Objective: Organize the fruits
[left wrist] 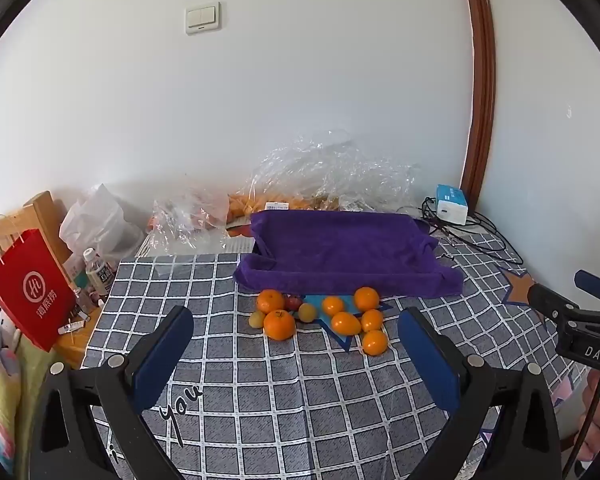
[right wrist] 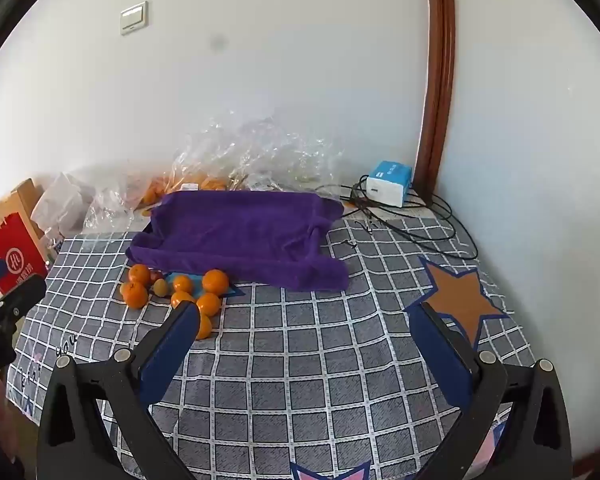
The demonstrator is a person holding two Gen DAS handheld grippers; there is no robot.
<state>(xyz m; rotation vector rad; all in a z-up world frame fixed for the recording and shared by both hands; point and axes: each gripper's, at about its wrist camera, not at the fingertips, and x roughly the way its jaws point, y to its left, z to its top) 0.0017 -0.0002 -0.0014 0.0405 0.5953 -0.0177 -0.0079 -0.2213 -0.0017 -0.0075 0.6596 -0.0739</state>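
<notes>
Several small oranges (left wrist: 279, 324) lie in a loose cluster on the checked tablecloth (left wrist: 284, 400), mixed with two yellowish fruits (left wrist: 307, 312) and one small red fruit (left wrist: 294, 302). Just behind them sits a tray draped in a purple towel (left wrist: 340, 252). My left gripper (left wrist: 296, 316) hovers open in front of the cluster, nothing between its blue pads. In the right wrist view the same oranges (right wrist: 215, 281) lie at left centre beside the purple towel (right wrist: 240, 232). My right gripper (right wrist: 306, 312) is open and empty over bare cloth, its left finger hiding part of one orange.
Crumpled clear plastic bags (left wrist: 332, 172) with more orange fruit lie against the wall behind the tray. A white and blue box (left wrist: 453, 204) with black cables sits at the back right. A red paper bag (left wrist: 28, 288) and bottles stand off the table's left edge.
</notes>
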